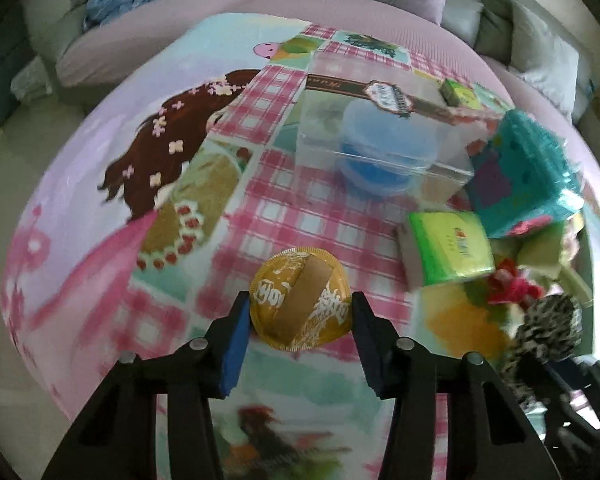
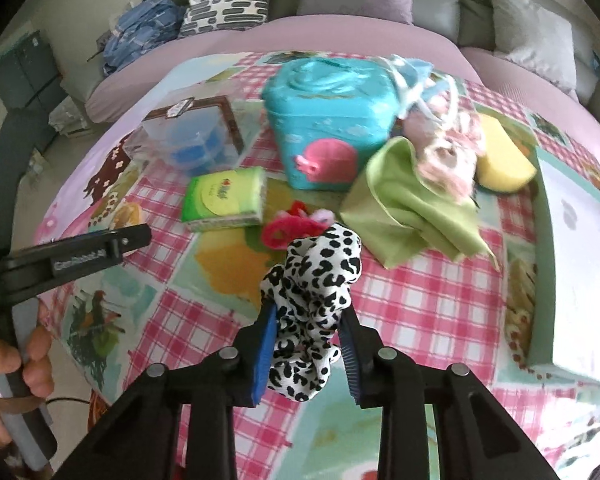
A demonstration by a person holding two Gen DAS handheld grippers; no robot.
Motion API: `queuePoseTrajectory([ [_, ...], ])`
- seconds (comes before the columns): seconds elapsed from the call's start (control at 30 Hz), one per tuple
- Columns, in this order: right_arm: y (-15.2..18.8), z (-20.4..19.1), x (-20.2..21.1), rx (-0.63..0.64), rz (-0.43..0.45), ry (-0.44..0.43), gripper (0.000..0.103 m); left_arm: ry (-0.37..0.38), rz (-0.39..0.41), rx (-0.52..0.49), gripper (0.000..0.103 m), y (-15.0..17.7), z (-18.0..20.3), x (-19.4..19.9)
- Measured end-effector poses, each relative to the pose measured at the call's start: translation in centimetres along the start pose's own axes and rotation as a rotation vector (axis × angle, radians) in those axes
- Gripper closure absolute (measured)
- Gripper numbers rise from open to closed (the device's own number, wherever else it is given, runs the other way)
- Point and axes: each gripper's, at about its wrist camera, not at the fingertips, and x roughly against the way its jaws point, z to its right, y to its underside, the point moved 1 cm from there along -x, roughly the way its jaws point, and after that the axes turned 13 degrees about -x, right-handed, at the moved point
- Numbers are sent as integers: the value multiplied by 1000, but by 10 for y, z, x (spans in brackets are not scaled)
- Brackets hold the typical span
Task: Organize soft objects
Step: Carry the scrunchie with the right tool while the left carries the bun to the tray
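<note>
Right gripper [image 2: 308,344] is clamped on the black-and-white spotted scrunchie [image 2: 312,292], jaws pinched in close with fabric bulging out above and below the pads. My left gripper [image 1: 298,316] sits about half open around the gold round puff [image 1: 299,298]; the pads look like they're just touching its edges, but I can't tell if it's really gripped.

Just past the scrunchie lies a red hair tie [image 2: 288,226], then the green tissue pack [image 2: 226,200], the green cloth [image 2: 404,208], the teal tin [image 2: 328,120] and the clear box [image 2: 188,136], all on the patterned sheet [image 2: 412,300] over the bed.

My worry: the scrunchie's floppy, so a loose loop could snag the red tie, and the slick puff could pop sideways out of the left jaws if they squeeze off-centre.
</note>
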Motion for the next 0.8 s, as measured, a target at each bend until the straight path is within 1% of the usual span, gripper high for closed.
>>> queuePoseTrajectory([
  [0.1,5,11,9,-21,-4,-21,75,-27,16,-5,53,2,10,14],
  [0.2,6,20,21,-21,4,-46,77,-30,29,-2,53,-3,23,29],
  [0.33,-2,36,47,-50,55,-106,79,-31,70,-33,53,-17,47,55],
  [0.5,-16,59,81,-105,129,-152,79,-30,114,-86,53,-36,84,86],
  [0.63,-30,89,116,-173,216,-171,79,-35,163,-165,53,-57,116,109],
  [0.73,-42,112,134,-209,273,-148,79,-34,200,-210,53,-78,140,122],
  [0.8,-49,128,142,-233,294,-128,79,-23,237,-243,53,-94,159,133],
])
